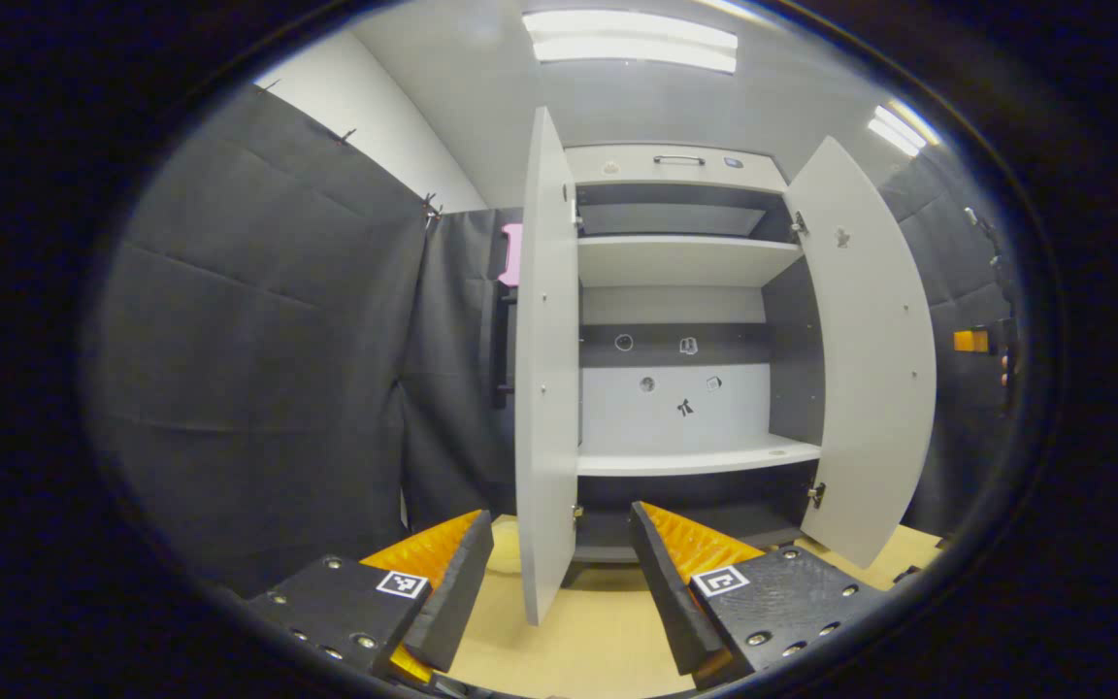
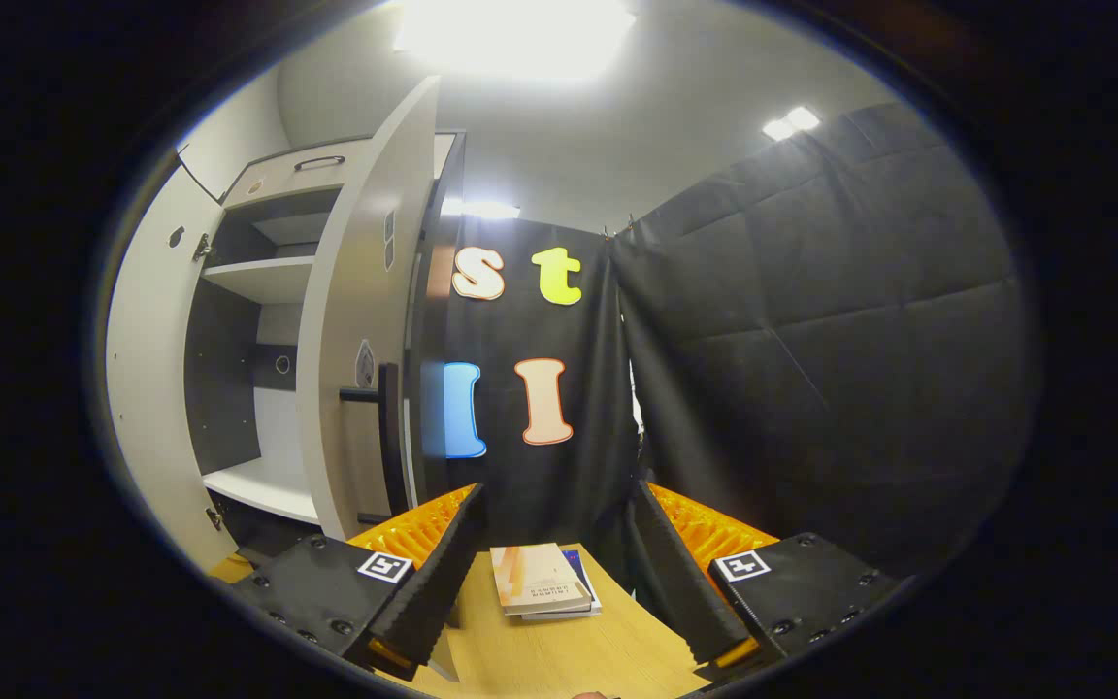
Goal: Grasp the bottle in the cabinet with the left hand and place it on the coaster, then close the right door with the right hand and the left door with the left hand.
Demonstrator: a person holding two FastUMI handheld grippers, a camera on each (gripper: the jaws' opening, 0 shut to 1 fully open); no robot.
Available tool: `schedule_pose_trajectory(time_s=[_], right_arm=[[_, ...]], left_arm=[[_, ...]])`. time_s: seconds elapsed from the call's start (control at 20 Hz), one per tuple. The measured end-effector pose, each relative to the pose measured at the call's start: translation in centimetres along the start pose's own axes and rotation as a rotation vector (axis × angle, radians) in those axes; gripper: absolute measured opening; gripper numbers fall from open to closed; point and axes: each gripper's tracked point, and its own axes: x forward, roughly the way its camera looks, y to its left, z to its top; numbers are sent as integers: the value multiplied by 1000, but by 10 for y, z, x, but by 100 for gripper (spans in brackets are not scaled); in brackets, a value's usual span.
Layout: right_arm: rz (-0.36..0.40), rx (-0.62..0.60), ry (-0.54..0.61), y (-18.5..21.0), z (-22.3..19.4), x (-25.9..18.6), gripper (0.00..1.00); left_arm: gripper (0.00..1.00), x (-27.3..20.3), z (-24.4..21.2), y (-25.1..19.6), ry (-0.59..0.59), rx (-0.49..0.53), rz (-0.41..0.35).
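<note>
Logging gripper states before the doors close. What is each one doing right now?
Left gripper: open, holding nothing, facing the cabinet.
Right gripper: open, holding nothing, above the books.

The right gripper [image 2: 554,558], jaws spread, hangs over a wooden table [image 2: 559,655] near stacked books [image 2: 542,580] (the cabinet [image 2: 268,282] stands open).

A recording booth rigged as a home corner: black cloth walls [image 1: 258,320] pinned around a grey cabinet [image 1: 675,320] with 2 open doors, a wooden table [image 2: 559,650] carrying books [image 2: 540,578], fluorescent ceiling panels [image 1: 632,39] overhead
</note>
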Motion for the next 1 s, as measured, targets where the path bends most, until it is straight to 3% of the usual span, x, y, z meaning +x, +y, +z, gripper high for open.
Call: schedule_pose_trajectory(time_s=[0.35, 0.55, 1.0], right_arm=[[-8, -49, 13, 31, -1, 21, 97], [-18, -60, 23, 41, -3, 25, 92], [-9, -59, 45, 61, -4, 16, 95]], left_arm=[[83, 3, -3, 58, 0, -24, 64], [83, 10, -6, 78, 1, -12, 75], [83, 37, -15, 83, 4, -39, 19]])
